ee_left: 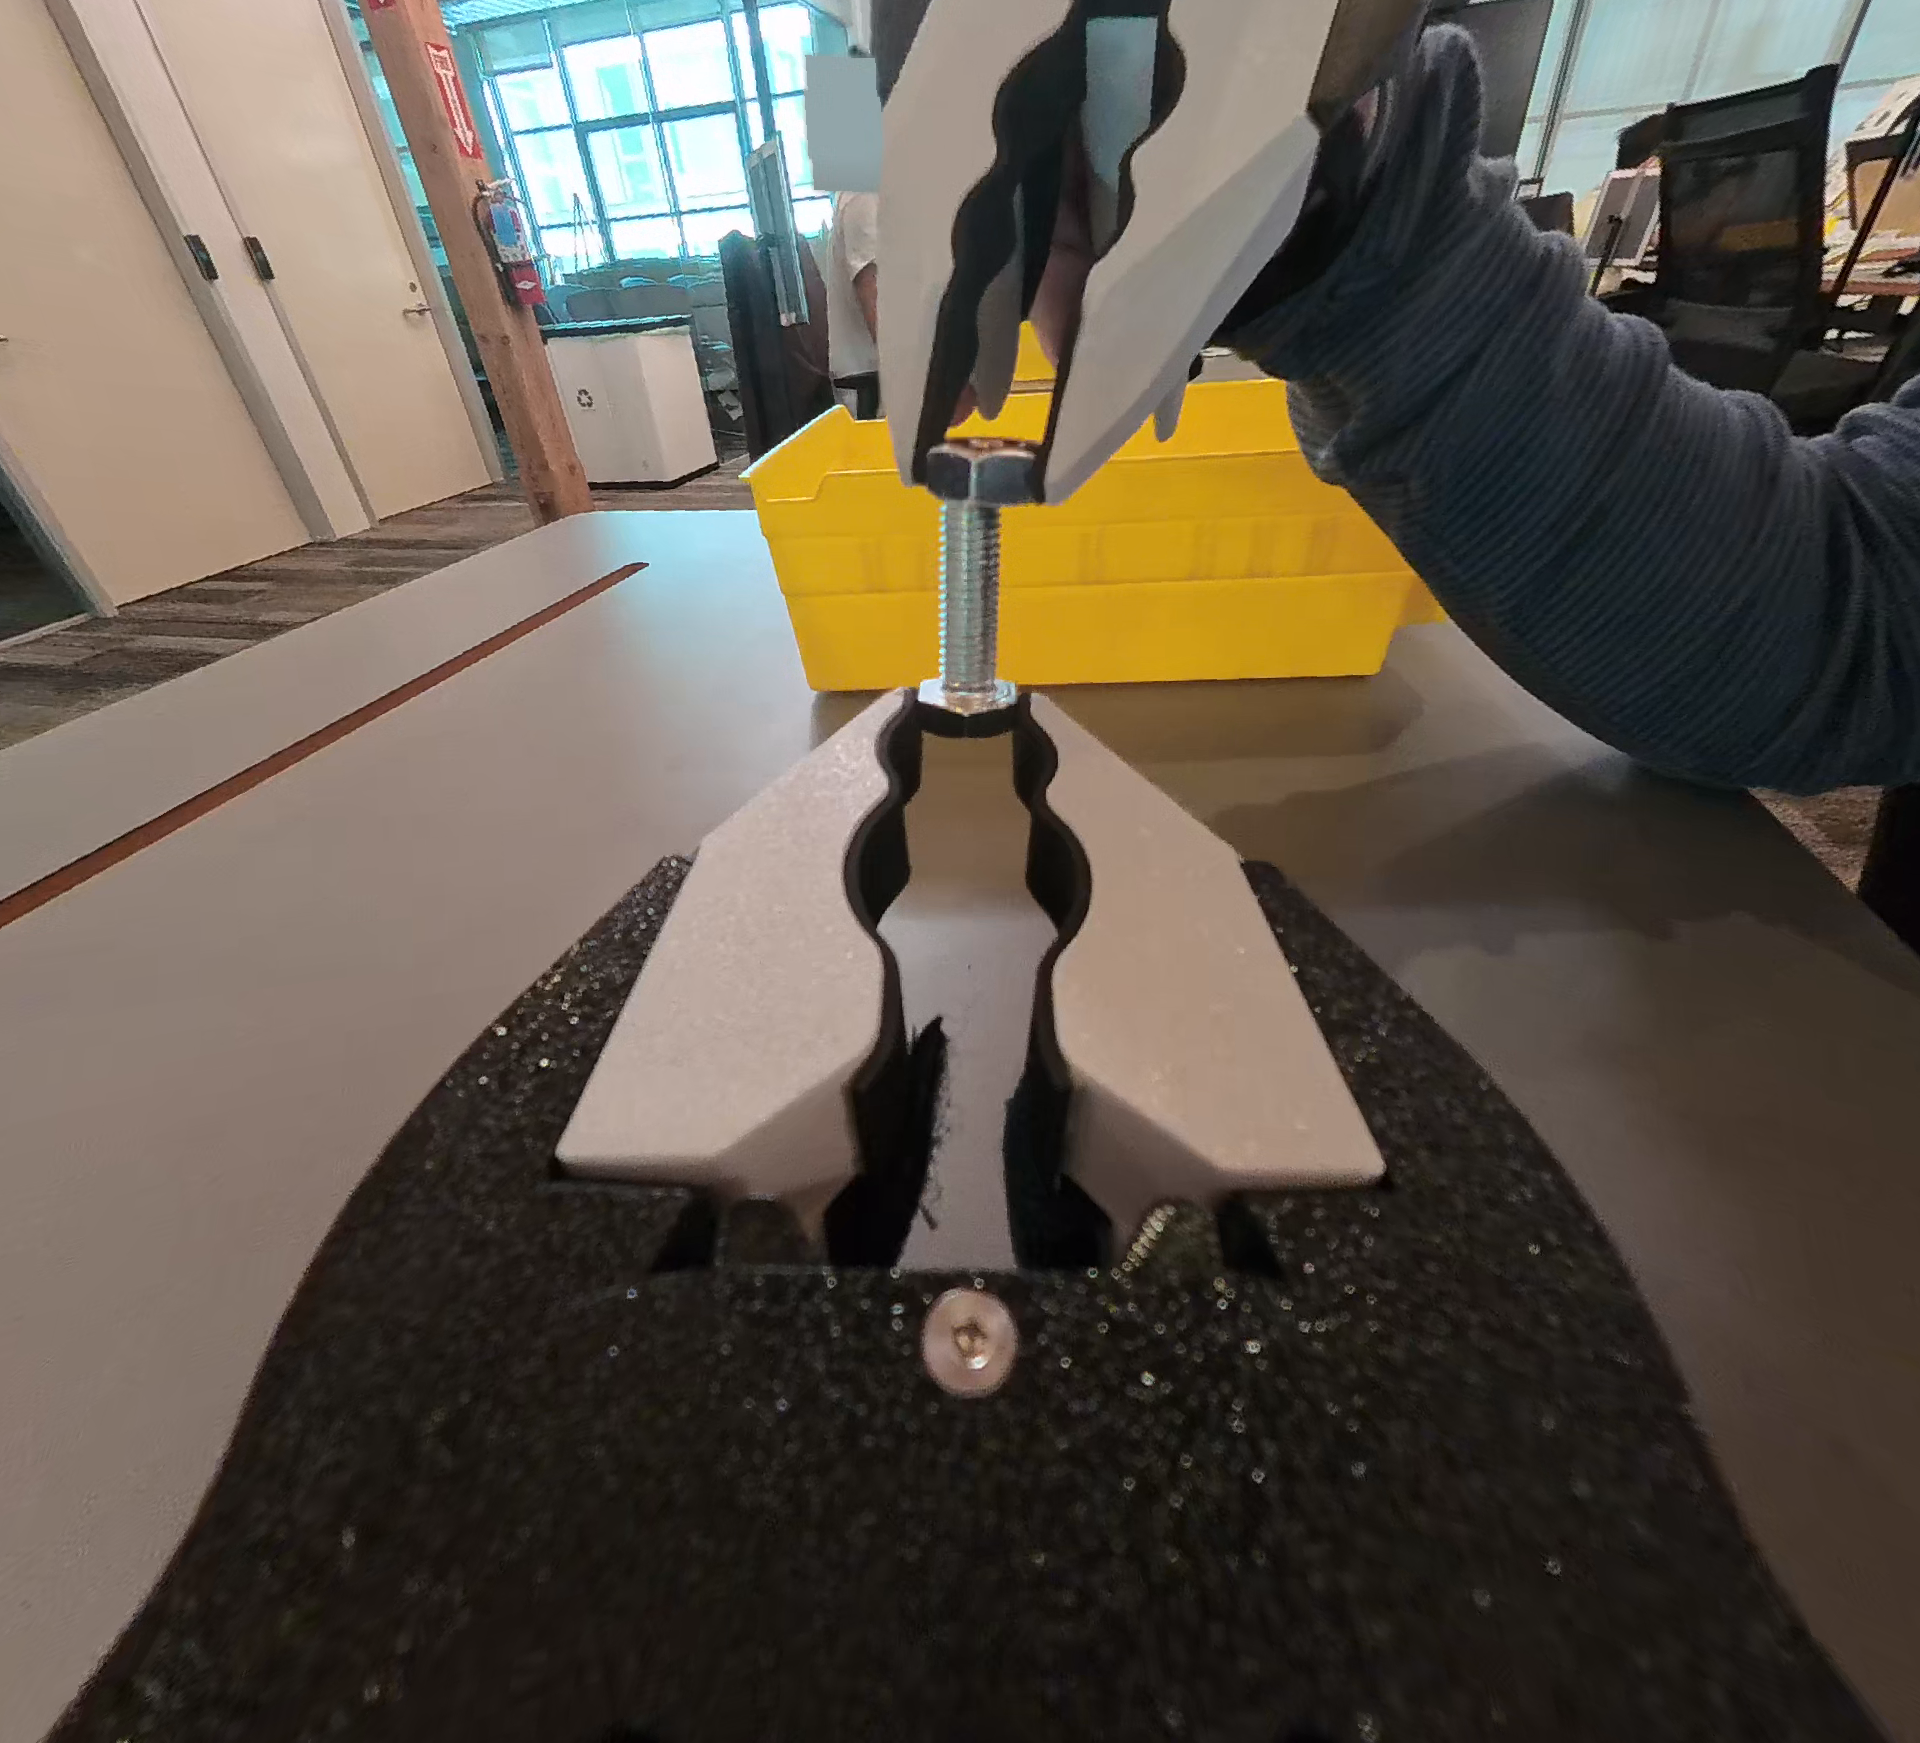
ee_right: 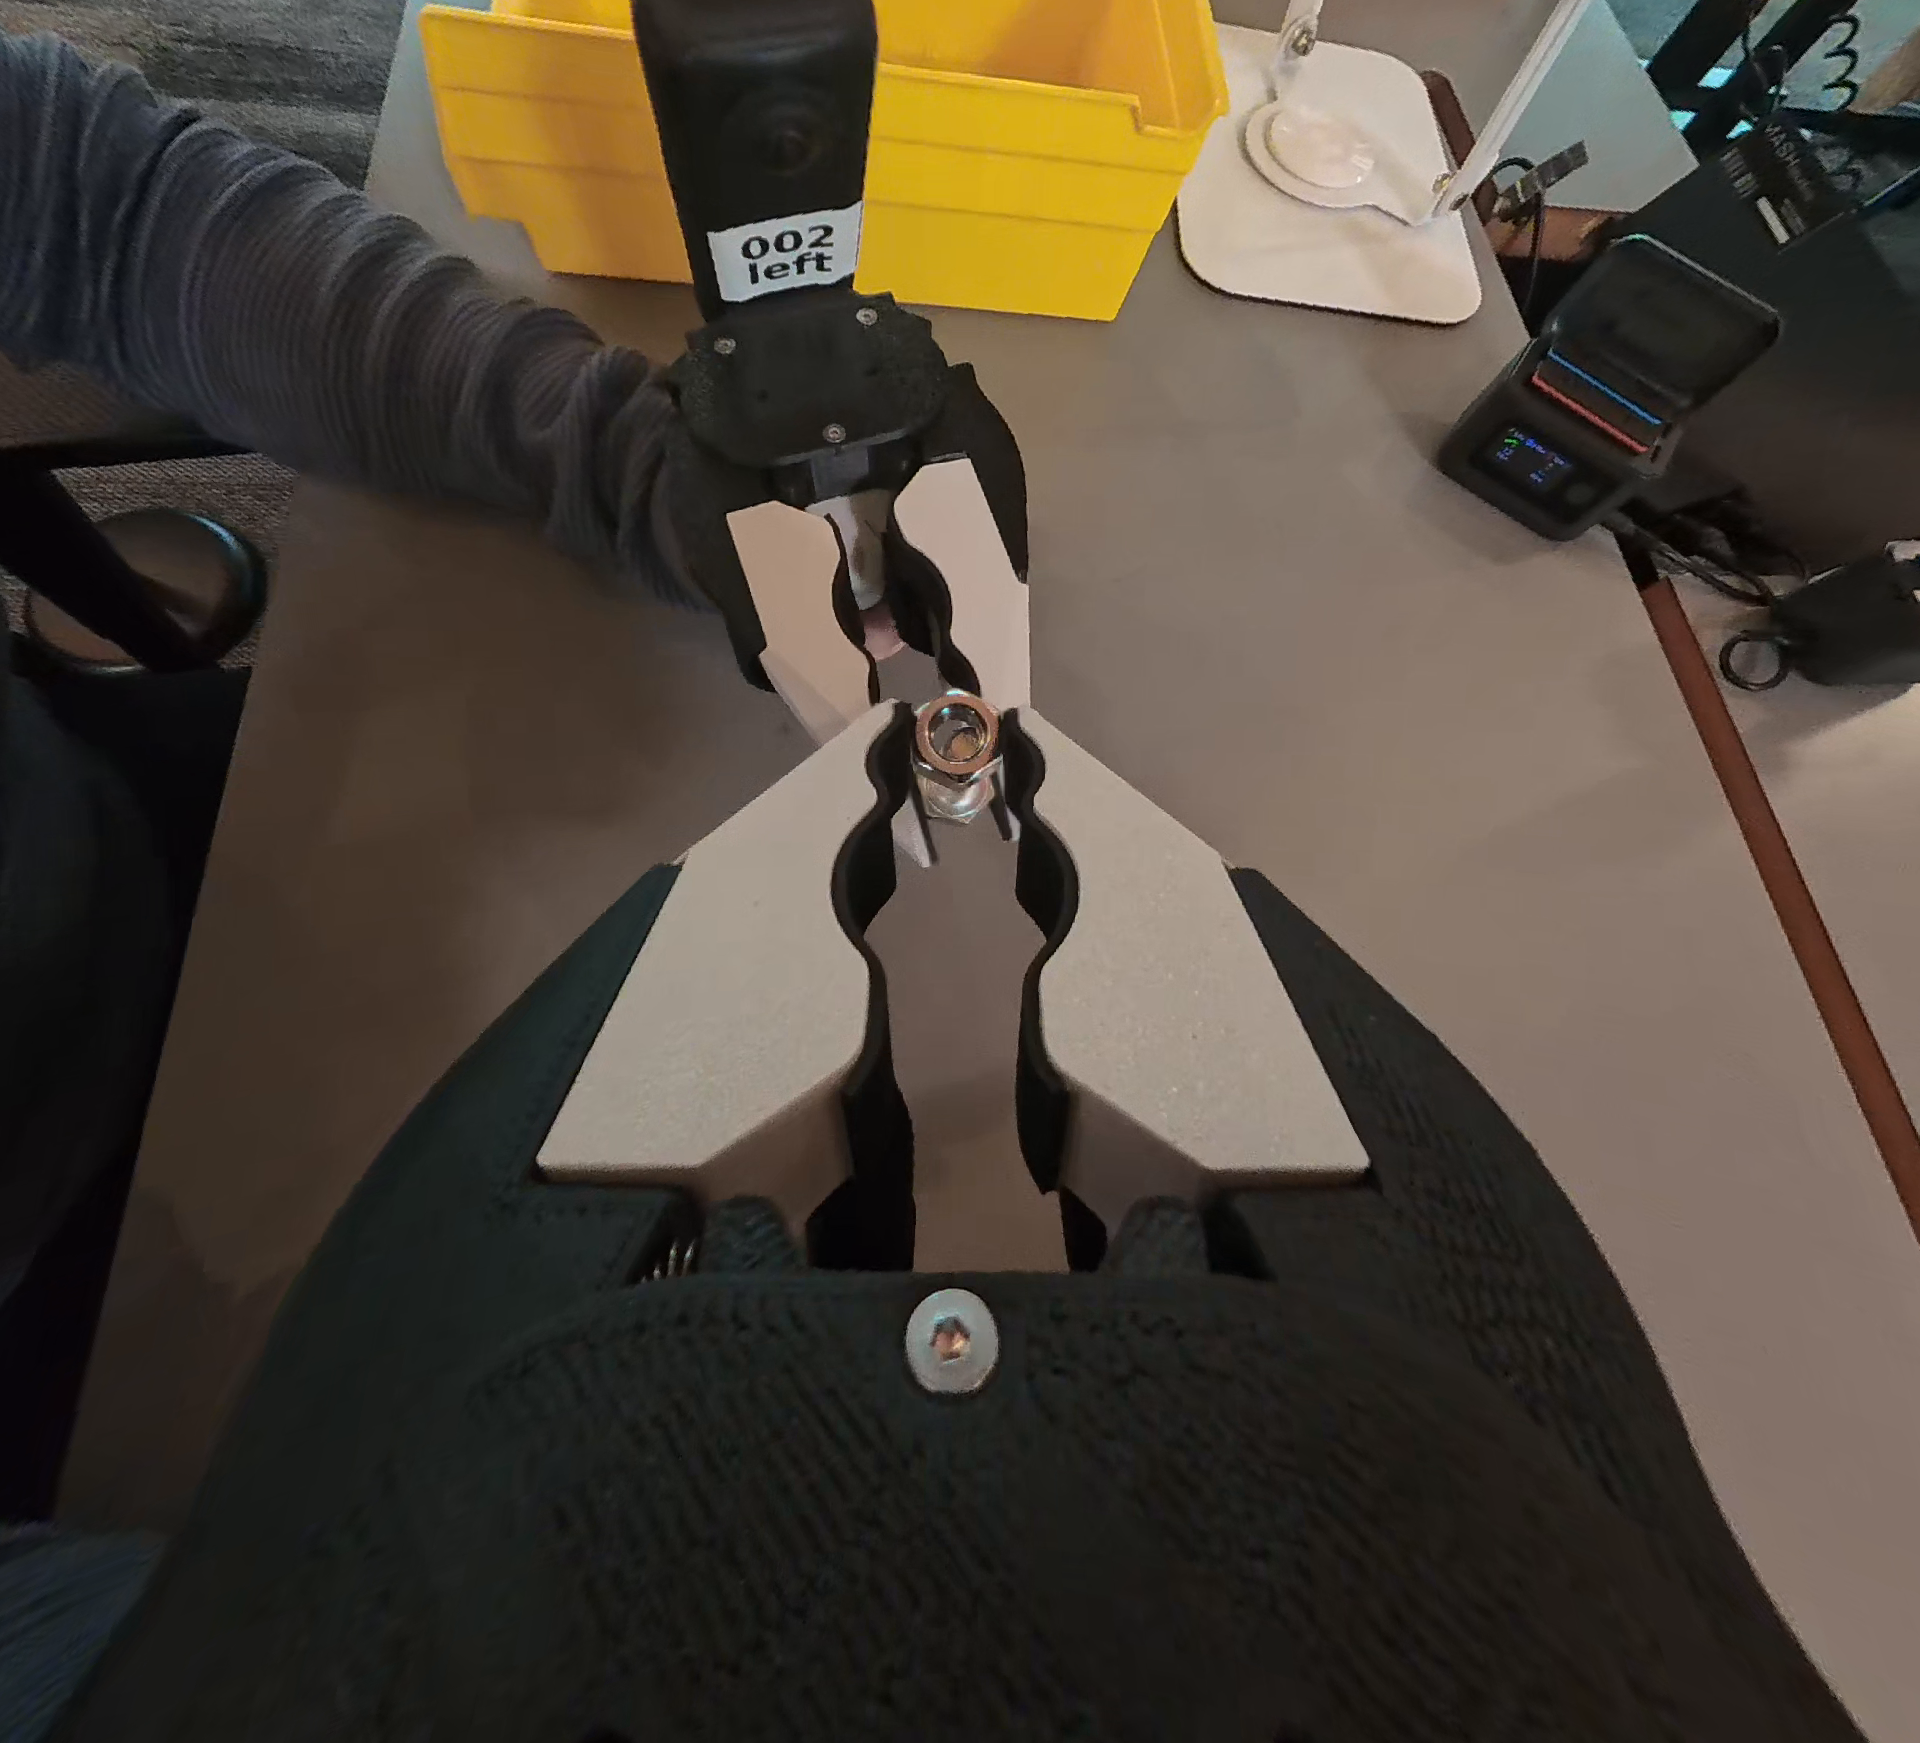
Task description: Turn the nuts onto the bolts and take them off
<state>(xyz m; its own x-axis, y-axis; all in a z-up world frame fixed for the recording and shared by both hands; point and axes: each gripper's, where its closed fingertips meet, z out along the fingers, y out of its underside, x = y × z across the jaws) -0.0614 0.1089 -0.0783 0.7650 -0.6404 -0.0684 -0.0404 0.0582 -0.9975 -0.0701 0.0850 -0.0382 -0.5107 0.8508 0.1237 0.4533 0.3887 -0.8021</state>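
While the bolt (ee_left: 968,592) stands upright above the grey table (ee_left: 416,862), just in front of the yellow bin (ee_left: 1143,633), the left gripper (ee_left: 961,717) pinches its lower hex end from the side. The right gripper (ee_right: 951,737) comes down from above, tips clamped on the nut (ee_left: 982,472) at the bolt's top end. Both are held clear of the tabletop.

bolt (ee_right: 957,794) shank hidden under nut (ee_right: 954,737)
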